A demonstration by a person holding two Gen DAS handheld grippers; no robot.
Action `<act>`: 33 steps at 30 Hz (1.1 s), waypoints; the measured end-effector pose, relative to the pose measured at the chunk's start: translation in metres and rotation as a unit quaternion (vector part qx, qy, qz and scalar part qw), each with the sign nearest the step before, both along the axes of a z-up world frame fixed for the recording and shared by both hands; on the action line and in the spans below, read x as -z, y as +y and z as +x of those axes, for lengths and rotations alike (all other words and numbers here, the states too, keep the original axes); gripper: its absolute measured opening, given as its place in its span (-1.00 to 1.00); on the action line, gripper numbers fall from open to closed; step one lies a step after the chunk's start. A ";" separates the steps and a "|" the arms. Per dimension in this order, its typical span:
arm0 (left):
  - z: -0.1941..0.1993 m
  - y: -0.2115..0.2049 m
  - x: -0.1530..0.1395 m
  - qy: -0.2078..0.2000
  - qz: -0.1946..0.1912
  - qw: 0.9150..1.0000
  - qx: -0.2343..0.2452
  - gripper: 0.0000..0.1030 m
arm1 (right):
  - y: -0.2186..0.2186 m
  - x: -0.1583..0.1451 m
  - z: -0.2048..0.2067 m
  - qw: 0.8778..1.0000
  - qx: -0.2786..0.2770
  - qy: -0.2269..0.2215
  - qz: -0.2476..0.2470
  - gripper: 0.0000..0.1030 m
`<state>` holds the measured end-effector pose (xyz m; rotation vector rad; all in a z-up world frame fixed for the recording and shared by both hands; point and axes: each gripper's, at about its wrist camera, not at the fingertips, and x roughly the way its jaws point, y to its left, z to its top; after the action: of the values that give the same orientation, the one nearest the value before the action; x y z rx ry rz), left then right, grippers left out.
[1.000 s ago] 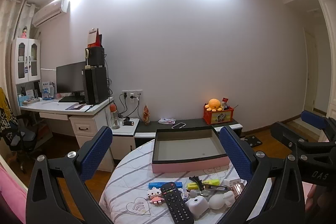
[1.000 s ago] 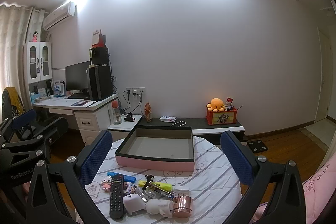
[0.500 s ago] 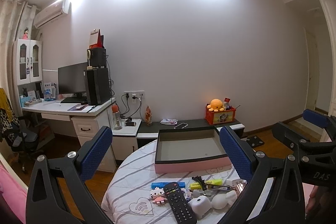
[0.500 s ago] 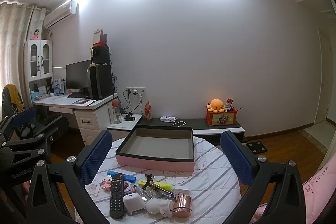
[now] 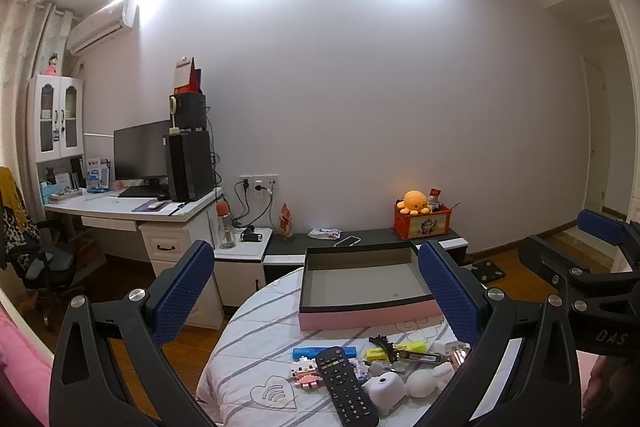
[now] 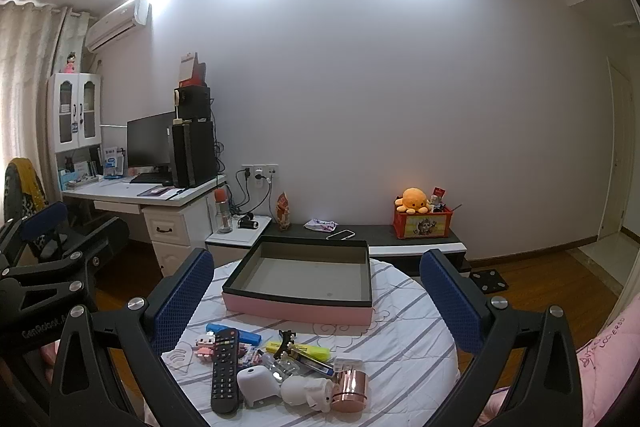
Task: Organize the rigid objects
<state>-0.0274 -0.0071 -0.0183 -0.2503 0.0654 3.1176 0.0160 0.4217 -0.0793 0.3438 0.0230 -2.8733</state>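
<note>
Reaching into that tight heap from up here is what worries me — the black remote control [image 6: 225, 367], white rounded plastic case [image 6: 256, 385], shiny copper-coloured cylinder [image 6: 349, 389] and yellow highlighter [image 6: 298, 348] lie touching, so one finger could knock a neighbour off the round table's striped white cloth [image 6: 404, 339]. Both my left gripper [image 5: 316, 291] and right gripper [image 6: 316, 291] hang spread wide, holding and touching nothing (well above the clutter). Behind the heap sits the empty pink-sided shallow box [image 6: 298, 309] — nothing in it yet.
</note>
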 end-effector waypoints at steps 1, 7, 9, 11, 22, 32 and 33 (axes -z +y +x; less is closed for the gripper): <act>0.001 -0.001 0.000 0.002 0.000 1.000 -0.001 1.00 | 0.000 0.000 0.000 1.000 -0.001 0.001 0.000 1.00; 0.010 -0.003 -0.002 0.024 -0.003 1.000 -0.011 1.00 | -0.004 0.001 0.005 1.000 -0.002 0.005 -0.001 1.00; 0.012 -0.003 -0.002 0.029 -0.006 0.999 -0.013 1.00 | -0.004 0.000 0.007 1.000 -0.003 0.007 -0.001 1.00; 0.014 -0.003 -0.003 0.031 -0.007 0.999 -0.012 1.00 | -0.005 0.000 0.008 1.000 -0.004 0.007 0.001 1.00; 0.020 -0.002 -0.006 0.038 -0.014 0.999 -0.009 1.00 | -0.008 -0.001 0.013 1.000 -0.008 0.008 0.006 1.00; 0.023 -0.004 -0.006 0.040 -0.010 0.999 -0.009 1.00 | -0.010 -0.003 0.015 1.000 -0.010 0.008 0.009 1.00; 0.022 -0.003 -0.005 0.040 -0.011 0.999 -0.007 1.00 | -0.010 -0.003 0.015 1.000 -0.011 0.008 0.009 1.00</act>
<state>-0.0050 -0.0102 -0.0130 -0.1283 0.0982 3.1423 0.0306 0.4114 -0.0766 0.3222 0.0560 -2.8567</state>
